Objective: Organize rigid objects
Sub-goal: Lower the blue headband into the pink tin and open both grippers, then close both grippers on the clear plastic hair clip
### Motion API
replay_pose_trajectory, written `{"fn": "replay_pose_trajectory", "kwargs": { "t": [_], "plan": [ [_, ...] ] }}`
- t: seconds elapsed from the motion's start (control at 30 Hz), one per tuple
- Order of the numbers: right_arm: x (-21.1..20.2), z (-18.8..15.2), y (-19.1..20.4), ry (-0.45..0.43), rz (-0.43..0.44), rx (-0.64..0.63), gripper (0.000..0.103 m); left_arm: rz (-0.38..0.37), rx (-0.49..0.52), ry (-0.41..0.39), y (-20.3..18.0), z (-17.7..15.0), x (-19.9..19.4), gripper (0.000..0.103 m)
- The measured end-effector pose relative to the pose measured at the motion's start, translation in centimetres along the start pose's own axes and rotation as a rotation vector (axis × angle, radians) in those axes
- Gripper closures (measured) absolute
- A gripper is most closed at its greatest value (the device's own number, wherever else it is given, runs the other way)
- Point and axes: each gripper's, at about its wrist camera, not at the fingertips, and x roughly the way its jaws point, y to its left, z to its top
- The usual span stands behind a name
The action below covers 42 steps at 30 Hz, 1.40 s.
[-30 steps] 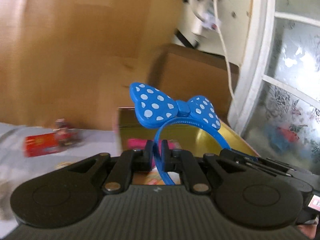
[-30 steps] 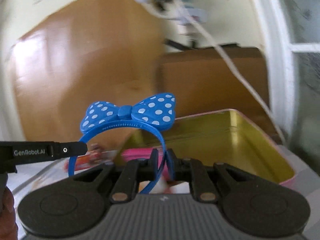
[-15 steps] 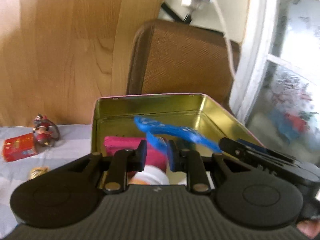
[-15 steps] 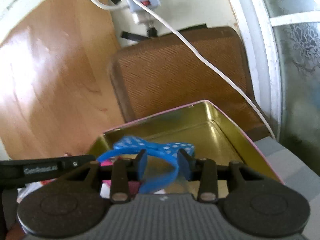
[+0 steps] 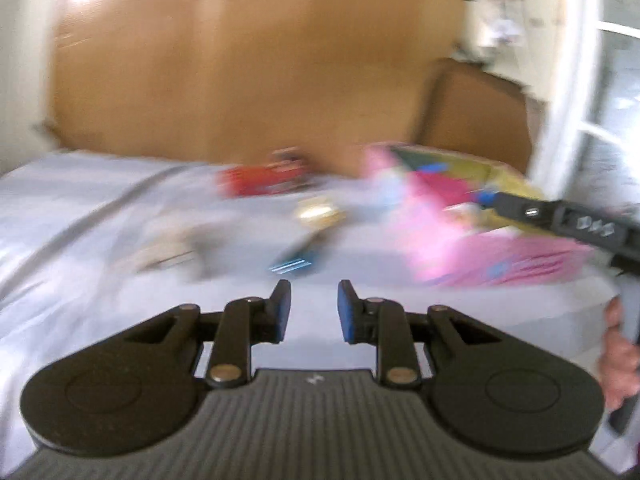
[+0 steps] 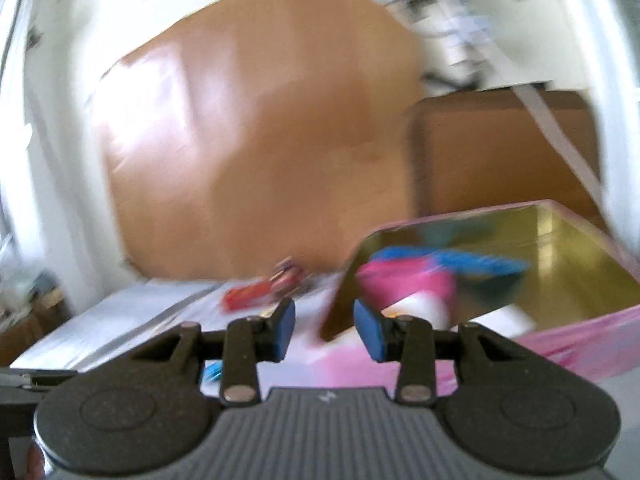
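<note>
Headband (image 6: 460, 262) dropped in tin (image 6: 560, 248), lower right; left gripper (image 5: 314, 306) and right gripper (image 6: 324, 330) fingers just spread, empty, freed for next item.

Headband (image 6: 452, 260) lies in the tin (image 6: 568, 264); small items (image 5: 264, 178) lie left of it

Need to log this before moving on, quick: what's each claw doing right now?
Left claw: open, holding nothing; jaws have just been opening.
Right claw: open, holding nothing; jaws have just opened.
</note>
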Motion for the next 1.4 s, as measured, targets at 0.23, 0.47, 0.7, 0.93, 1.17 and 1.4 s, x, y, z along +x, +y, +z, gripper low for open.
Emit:
{"fn": "replay_pose_trajectory", "kwargs": {
  "t": [0.23, 0.47, 0.7, 0.93, 1.17, 1.4],
  "plan": [
    [7.2, -3.8, 11.5, 0.201, 0.206, -0.077, 0.068, 0.200, -0.132, 0.009, 10.4, -2.4, -2.2, 0.076],
    [14.2, -5.2, 16.5, 0.283, 0.204, -0.149, 0.068, 0.173, -0.164, -0.007, 12.3, -3.3, -1.1, 0.076],
    [17.7, -6.2, 17.8, 0.365, 0.170, -0.209, 0.094, 0.137, -0.172, -0.018, 12.9, -4.2, -2.1, 0.075],
    [15.6, -6.8, 16.7, 0.373, 0.193, -0.183, 0.096, 0.066, -0.177, -0.028, 13.3, -4.3, -2.5, 0.075],
    [11.2, -8.0, 16.3, 0.366, 0.214, -0.203, 0.096, -0.036, -0.102, -0.044, 10.5, -3.8, -2.9, 0.075],
    [10.6, -8.0, 15.9, 0.368, 0.238, -0.199, 0.096, 0.009, 0.030, 0.020, 8.2, -2.8, 0.6, 0.076]
  ]
}}
